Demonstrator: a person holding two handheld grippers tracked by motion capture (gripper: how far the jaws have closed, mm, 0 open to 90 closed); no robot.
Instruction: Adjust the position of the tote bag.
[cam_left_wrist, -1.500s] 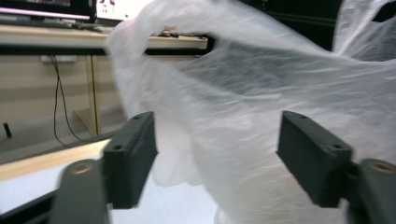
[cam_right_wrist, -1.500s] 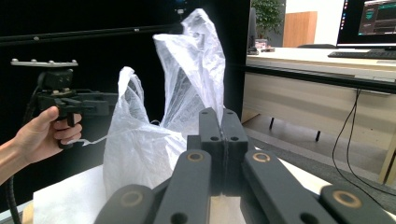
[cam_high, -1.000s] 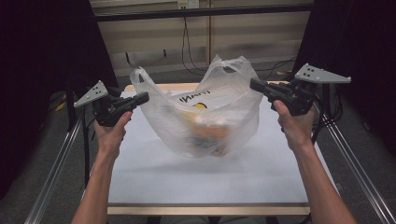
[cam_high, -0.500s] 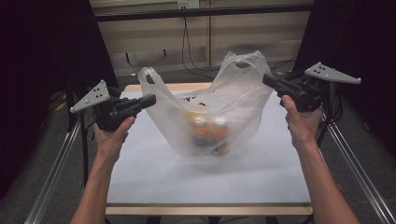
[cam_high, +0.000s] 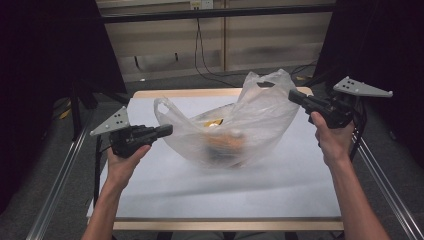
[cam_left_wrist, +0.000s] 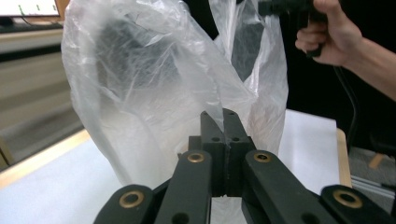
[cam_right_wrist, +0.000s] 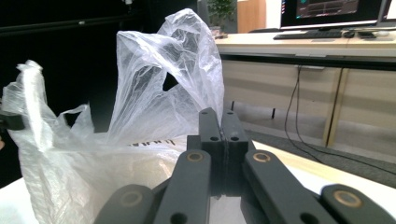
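Two grippers flank a thin clear plastic bag that sits on the white table, slightly behind the table's middle in the high view. Something orange and something yellow show dimly through its wall; what they are cannot be told.

On the person's left, the left gripper is held low, its tip pointing at the bag's near left side, right at the film below the left handle loop. In the left gripper view its two black fingers are pressed flat together, and a fold of the bag's film runs down to the seam between their tips; whether that film is actually pinched there cannot be told.

On the other side, the right gripper is held higher, its tip at the raised right handle of the bag. In the right gripper view its fingers are likewise clenched flat against each other, with the bag's handle standing up just beyond and to the left of the tips. No film is seen between them.
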